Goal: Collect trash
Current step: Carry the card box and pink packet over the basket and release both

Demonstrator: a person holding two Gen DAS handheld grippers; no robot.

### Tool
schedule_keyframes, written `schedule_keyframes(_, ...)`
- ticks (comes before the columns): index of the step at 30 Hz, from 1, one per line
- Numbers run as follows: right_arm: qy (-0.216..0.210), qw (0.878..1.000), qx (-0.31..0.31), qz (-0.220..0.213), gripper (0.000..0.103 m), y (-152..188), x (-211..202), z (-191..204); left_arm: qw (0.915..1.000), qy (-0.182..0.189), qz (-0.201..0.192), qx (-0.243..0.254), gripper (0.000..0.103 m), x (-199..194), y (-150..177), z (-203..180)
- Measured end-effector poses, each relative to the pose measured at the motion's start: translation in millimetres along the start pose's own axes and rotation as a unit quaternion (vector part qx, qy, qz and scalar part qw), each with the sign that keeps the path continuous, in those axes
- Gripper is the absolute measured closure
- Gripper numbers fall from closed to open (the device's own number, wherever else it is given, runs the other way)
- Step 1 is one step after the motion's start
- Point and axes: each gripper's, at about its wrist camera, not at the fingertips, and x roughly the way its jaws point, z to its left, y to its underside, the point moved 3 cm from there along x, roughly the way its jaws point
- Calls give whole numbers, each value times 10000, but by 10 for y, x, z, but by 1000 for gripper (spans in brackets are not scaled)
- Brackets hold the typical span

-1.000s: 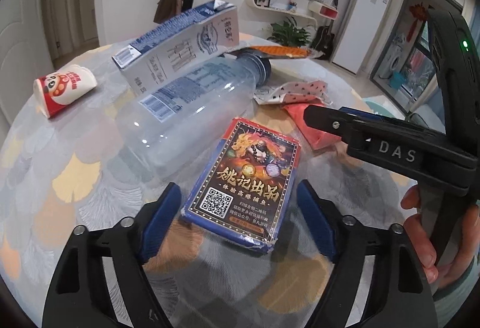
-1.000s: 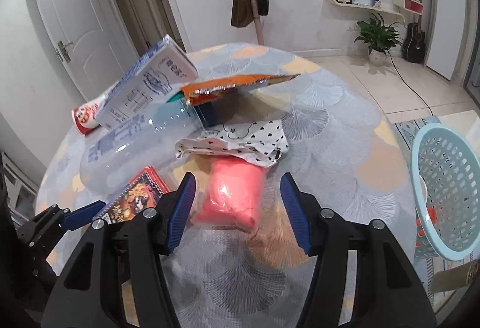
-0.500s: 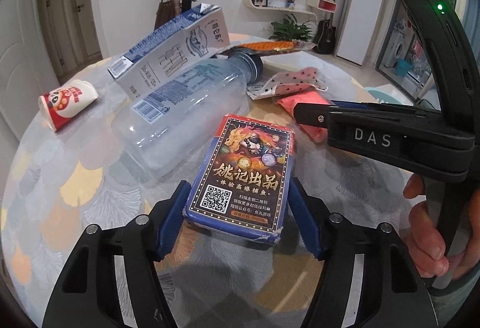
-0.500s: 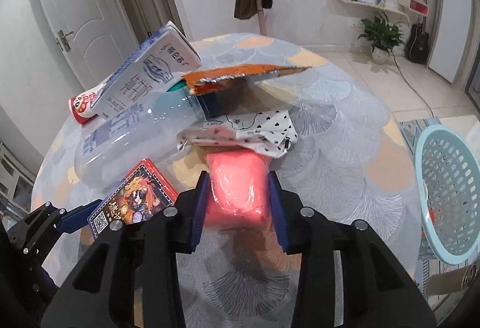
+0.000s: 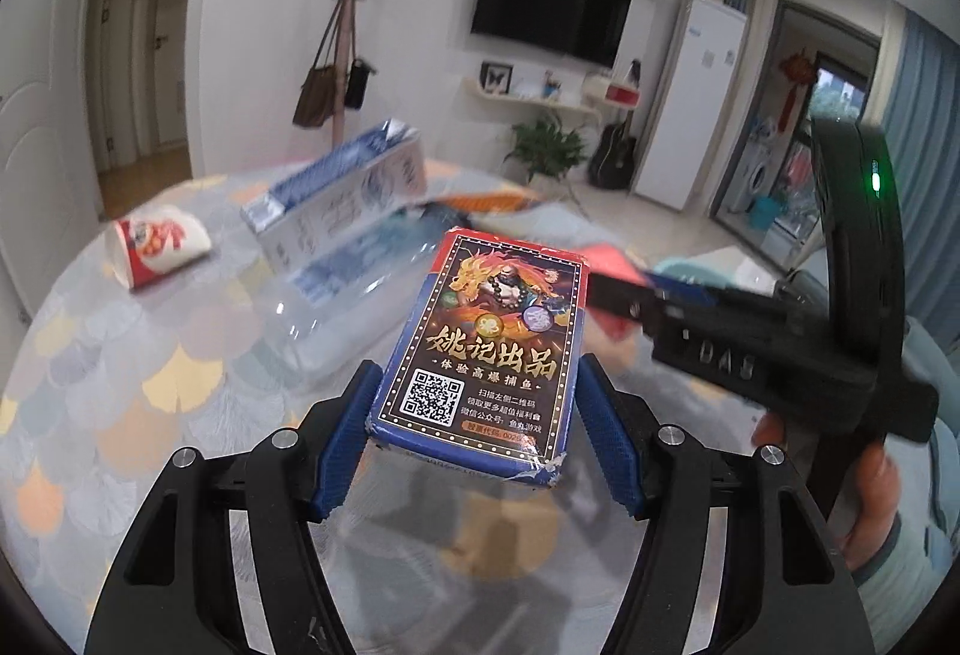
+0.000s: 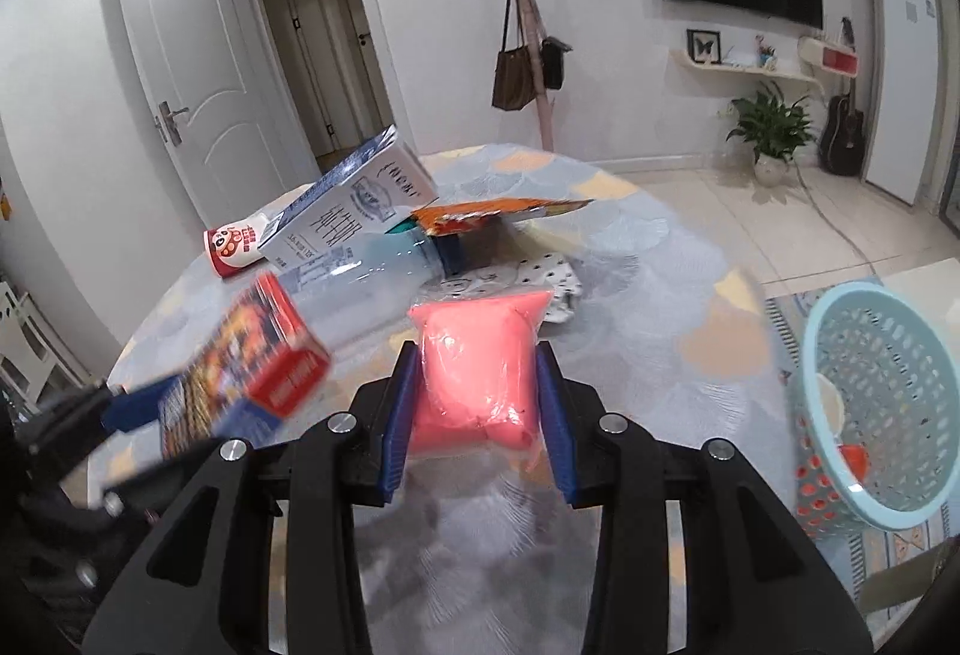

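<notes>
My left gripper [image 5: 474, 433] is shut on a blue and red playing-card box [image 5: 492, 349] and holds it above the round table [image 5: 150, 415]. In the right wrist view that same card box [image 6: 246, 373] hangs at the left, in the left gripper [image 6: 120, 415]. My right gripper [image 6: 474, 409] is shut on a pink soft packet [image 6: 480, 355], raised off the table. A pale blue basket [image 6: 876, 403] stands on the floor to the right, with a few items inside.
On the table lie a clear plastic bottle [image 6: 360, 283], a blue and white milk carton [image 6: 354, 205], a red paper cup [image 6: 231, 250], an orange snack wrapper [image 6: 498, 211] and a dotted wrapper [image 6: 540, 277]. A person's hand [image 5: 870, 493] holds the right gripper's handle.
Both grippers closed on their items, the left on the card box and the right on the pink packet, then lifted them off the table.
</notes>
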Motion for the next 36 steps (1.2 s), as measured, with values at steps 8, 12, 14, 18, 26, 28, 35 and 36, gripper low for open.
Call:
schedule_keyframes(8, 433, 9972, 375, -488, 68, -97, -494, -453, 9981, 341, -404, 327, 39, -36, -329, -423)
schedule_keyframes(12, 801, 9924, 538, -767, 68, -148, -765, -773, 9962, 514, -486, 510, 39, 60, -483, -672)
schedule_keyframes(14, 967, 9892, 657, -883, 68, -154, -894, -958, 9949, 620, -508, 617, 39, 131, -556, -840)
schedule_keyframes(18, 1263, 9825, 914, -1022, 68, -121, -1065, -1320, 9917, 786, -557, 851, 39, 292, -659, -1163)
schedule_keyframes(26, 1613, 9699, 1515, -1019, 68, 37, -1119, -2072, 9859, 1126, -556, 1110, 39, 709, -793, -1779)
schedule_keyframes(28, 1679, 9671, 1650, -965, 68, 100, -1086, -2234, 9842, 1212, -496, 1195, 39, 846, -807, -1926)
schedule_keyframes(35, 1905, 9581, 2040, -648, 68, 368, -915, -2712, 9803, 1515, -96, 1264, 39, 1376, -788, -2252)
schedule_keyframes(36, 1914, 9568, 2106, -600, 68, 401, -889, -2779, 9794, 1558, -15, 1281, 39, 1472, -777, -2290)
